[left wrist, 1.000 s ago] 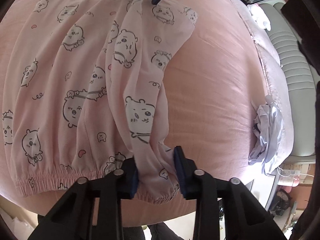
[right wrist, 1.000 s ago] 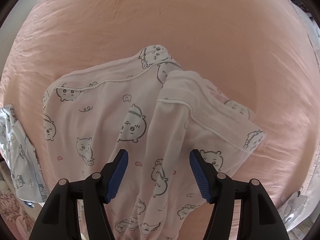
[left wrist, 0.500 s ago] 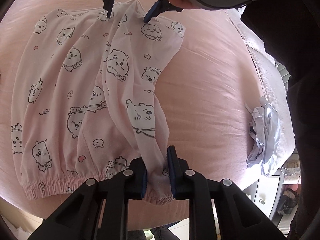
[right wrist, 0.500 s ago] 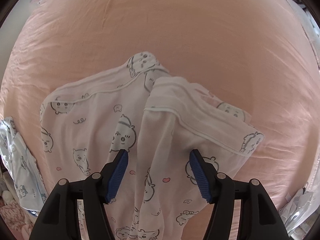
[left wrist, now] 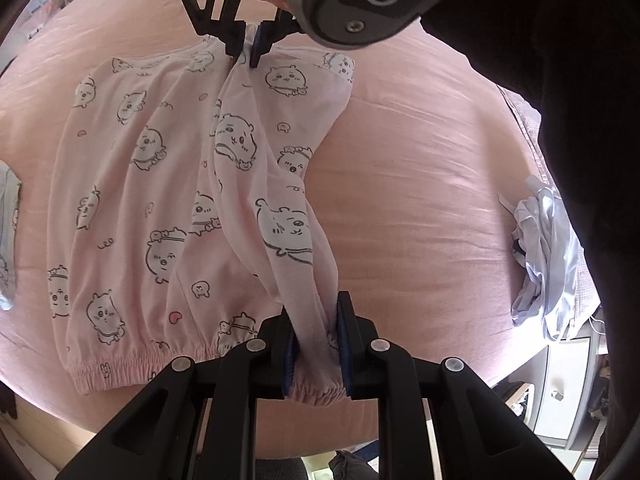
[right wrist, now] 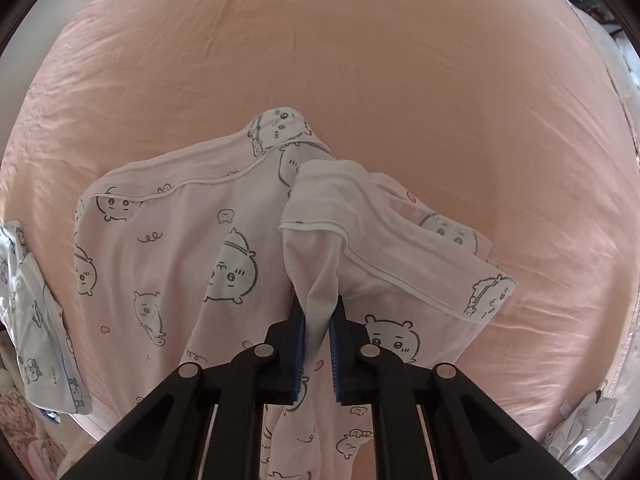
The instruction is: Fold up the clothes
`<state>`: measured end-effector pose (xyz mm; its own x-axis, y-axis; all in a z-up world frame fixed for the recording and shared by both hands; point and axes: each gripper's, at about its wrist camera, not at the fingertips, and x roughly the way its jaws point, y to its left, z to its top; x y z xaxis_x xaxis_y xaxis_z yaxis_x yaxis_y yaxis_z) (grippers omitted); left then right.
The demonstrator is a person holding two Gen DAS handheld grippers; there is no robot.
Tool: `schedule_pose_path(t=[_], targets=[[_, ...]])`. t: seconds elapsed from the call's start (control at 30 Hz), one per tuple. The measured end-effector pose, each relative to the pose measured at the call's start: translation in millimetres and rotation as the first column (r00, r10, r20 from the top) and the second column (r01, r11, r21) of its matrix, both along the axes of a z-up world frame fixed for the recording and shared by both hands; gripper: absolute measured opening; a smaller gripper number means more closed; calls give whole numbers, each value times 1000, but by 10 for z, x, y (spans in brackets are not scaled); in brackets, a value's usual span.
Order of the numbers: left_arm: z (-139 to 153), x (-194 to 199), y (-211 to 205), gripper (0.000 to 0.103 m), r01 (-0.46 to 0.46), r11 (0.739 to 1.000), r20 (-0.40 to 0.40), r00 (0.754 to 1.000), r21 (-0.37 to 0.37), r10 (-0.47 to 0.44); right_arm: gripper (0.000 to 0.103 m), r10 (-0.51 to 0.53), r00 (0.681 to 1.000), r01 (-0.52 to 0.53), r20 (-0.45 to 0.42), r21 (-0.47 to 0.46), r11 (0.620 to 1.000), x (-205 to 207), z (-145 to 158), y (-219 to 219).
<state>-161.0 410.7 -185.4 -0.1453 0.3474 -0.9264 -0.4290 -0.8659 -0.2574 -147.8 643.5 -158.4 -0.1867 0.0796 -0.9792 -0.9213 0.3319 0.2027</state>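
Pink pyjama trousers (left wrist: 160,200) with a cartoon print lie spread on the pink bed sheet (left wrist: 420,200). My left gripper (left wrist: 316,336) is shut on the elastic cuff of the right-hand leg, which runs bunched and twisted up to the waist. At the far end my right gripper (left wrist: 246,50) pinches the same leg near the waistband. In the right wrist view my right gripper (right wrist: 318,320) has its jaws closing, and the pads press on a raised fold of the trousers (right wrist: 180,260) just below the turned-over waistband.
A crumpled white garment (left wrist: 544,256) lies at the bed's right edge, above a white drawer unit (left wrist: 564,392). A light blue printed garment (right wrist: 36,320) lies at the left edge. A person's dark sleeve (left wrist: 560,60) fills the upper right.
My right gripper's jaws have come together on the fabric below the waistband. My left gripper keeps its hold on the cuff and has lifted it a little.
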Motion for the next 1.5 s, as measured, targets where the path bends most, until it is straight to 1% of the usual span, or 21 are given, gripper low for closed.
schedule_pose_path(t=[0.1, 0.27, 0.33, 0.47, 0.6, 0.67, 0.7, 0.8, 0.87, 0.9, 0.93, 0.97, 1.0, 1.03, 1.07, 1.13, 1.2, 1.3, 1.4, 1.47, 1.5], targets=[[57, 36, 10, 15, 2, 1000, -29, 1000, -9, -2, 8, -7, 1000, 7, 1, 23, 1000, 59, 85, -69], [130, 47, 22, 15, 10, 1000, -44, 999, 12, -9, 8, -20, 1000, 20, 3, 44, 999, 165, 222, -193], [175, 63, 38, 15, 18, 1000, -56, 998, 15, -17, 8, -18, 1000, 18, 7, 36, 999, 199, 258, -243], [227, 83, 53, 15, 38, 997, -49, 998, 73, -35, 8, -18, 1000, 18, 14, 51, 999, -19, 392, -341], [189, 72, 65, 15, 45, 996, -36, 998, 78, -42, 8, -25, 999, 24, 20, 41, 999, -47, 401, -409], [154, 64, 44, 15, 37, 997, -18, 999, 70, -36, 8, -31, 999, 30, 21, 33, 999, 52, 409, -118], [145, 60, 25, 15, 29, 998, -10, 1000, 63, -28, 8, -44, 999, 43, 11, 25, 999, 91, 399, -39], [90, -7, -73, 16, -22, 999, 21, 1000, 49, 21, 9, -95, 995, 95, -33, -1, 996, 178, 346, 59], [15, -91, -152, 16, -70, 997, 57, 996, 28, 68, 10, -129, 990, 128, -62, -19, 992, 236, 310, 124], [-27, -127, -186, 19, -91, 996, 73, 993, 8, 91, 12, -143, 987, 141, -71, -25, 990, 256, 297, 137], [-77, -153, -210, 22, -108, 994, 84, 990, -27, 110, 21, -155, 985, 153, -78, -30, 988, 271, 286, 142], [-128, -179, -234, 36, -124, 990, 94, 987, -63, 129, 29, -162, 984, 160, -67, -37, 986, 274, 278, 149], [-176, -201, -257, 62, -138, 987, 106, 983, -85, 147, 45, -160, 986, 158, -46, -39, 987, 266, 277, 156], [-212, -214, -274, 74, -149, 986, 126, 980, -73, 157, 55, -155, 988, 154, -24, -38, 987, 256, 279, 163], [-231, -221, -282, 84, -151, 987, 151, 976, -47, 157, 55, -147, 989, 146, -6, -32, 989, 240, 286, 169], [-232, -221, -277, 84, -151, 988, 183, 972, 11, 146, 55, -127, 992, 127, 6, -25, 992, 205, 286, 189], [-210, -206, -230, 84, -143, 989, 182, 974, 41, 133, 55, -134, 991, 134, -9, -32, 991, 188, 257, 202], [-254, -169, -104, 84, -99, 994, 184, 979, 49, 89, 55, -130, 991, 129, -19, -43, 991, 152, 218, 245], [-336, -144, -6, 84, -72, 996, 207, 977, 50, 60, 55, -120, 993, 120, -15, -44, 992, 136, 181, 260], [-372, -137, 46, 84, -56, 997, 219, 975, 51, 43, 55, -112, 994, 111, -15, -48, 993, -189, 205, 258], [-365, -128, 66, 84, -51, 997, 225, 974, 59, 37, 55, -108, 994, 107, -12, -50, 993, -255, 204, 260]])
